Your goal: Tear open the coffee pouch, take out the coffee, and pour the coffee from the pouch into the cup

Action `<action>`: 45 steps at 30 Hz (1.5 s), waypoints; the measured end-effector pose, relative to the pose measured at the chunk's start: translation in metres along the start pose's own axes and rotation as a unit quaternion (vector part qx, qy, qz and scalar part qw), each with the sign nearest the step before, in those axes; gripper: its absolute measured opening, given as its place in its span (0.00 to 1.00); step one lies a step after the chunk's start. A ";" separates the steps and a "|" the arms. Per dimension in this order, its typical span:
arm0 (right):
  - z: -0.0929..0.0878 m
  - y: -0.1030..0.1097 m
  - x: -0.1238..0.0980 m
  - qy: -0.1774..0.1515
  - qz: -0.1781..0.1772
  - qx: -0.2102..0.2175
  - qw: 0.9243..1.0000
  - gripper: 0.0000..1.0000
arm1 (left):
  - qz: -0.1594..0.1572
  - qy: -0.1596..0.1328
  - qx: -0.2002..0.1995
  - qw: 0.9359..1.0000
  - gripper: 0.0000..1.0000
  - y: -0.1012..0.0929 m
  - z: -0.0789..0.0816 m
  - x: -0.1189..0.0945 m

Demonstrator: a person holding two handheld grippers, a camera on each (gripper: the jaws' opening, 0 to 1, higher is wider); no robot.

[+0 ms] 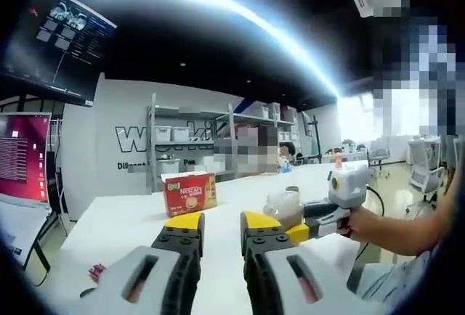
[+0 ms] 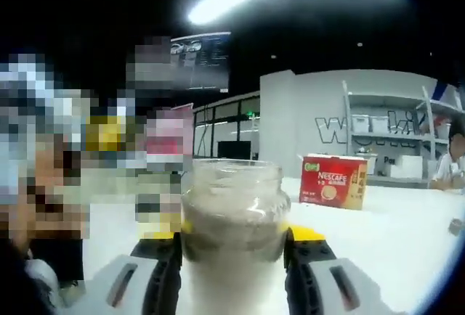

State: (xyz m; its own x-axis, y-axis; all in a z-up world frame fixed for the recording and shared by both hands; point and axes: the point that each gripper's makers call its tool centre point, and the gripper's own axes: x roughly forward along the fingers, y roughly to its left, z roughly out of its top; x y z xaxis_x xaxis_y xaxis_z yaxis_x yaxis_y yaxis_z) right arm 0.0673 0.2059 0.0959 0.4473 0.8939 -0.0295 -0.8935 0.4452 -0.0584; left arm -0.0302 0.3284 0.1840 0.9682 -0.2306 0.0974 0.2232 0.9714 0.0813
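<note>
A clear glass cup (image 2: 232,217) with pale beige contents stands between the jaws of my right gripper (image 2: 234,236), which is shut on it. In the left gripper view the same cup (image 1: 283,205) shows at the right, held by the right gripper (image 1: 299,231) with a person's hand (image 1: 361,222) behind it. My left gripper (image 1: 221,222) hovers over the white table (image 1: 109,228), open, with nothing between its yellow-tipped jaws. Behind it stands a red Nescafe coffee box (image 1: 189,192), also seen as the coffee box (image 2: 334,181) in the right gripper view. A small red scrap (image 1: 96,271) lies near the table's left edge.
A laptop screen with a red picture (image 1: 25,159) stands off the table's left side. Metal shelves with boxes (image 1: 189,137) line the back wall. Office chairs (image 1: 423,166) stand at the far right. A person sits at the far end (image 2: 450,159).
</note>
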 end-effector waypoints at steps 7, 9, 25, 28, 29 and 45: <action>0.008 -0.008 -0.001 0.013 0.014 0.007 1.000 0.55 | -0.004 -0.006 -0.002 1.000 0.22 -0.003 0.005 0.000; 0.006 -0.016 -0.007 0.016 0.004 0.004 1.000 0.54 | -0.006 -0.005 0.000 1.000 0.22 -0.004 0.004 0.000; -0.003 -0.119 -0.083 0.018 -0.081 0.009 0.997 0.52 | 0.001 -0.006 0.000 1.000 0.24 0.003 0.005 -0.004; -0.005 -0.143 -0.108 0.022 -0.108 0.014 0.994 0.52 | 0.004 -0.007 0.002 1.000 0.24 0.005 0.007 -0.006; -0.006 -0.147 -0.114 0.022 -0.112 0.014 0.993 0.52 | 0.005 -0.007 0.002 1.000 0.24 0.006 0.007 -0.007; -0.008 -0.171 -0.146 0.024 -0.125 0.016 0.992 0.52 | -0.010 -0.009 0.002 1.000 0.23 -0.009 0.014 0.005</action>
State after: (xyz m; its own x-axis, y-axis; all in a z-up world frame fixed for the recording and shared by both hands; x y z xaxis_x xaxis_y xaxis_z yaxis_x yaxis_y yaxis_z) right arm 0.1551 -0.0010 0.1022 0.6562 0.7518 -0.0647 -0.7544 0.6553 -0.0373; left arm -0.0287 0.3172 0.1975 0.9613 -0.2506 0.1141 0.2417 0.9665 0.0867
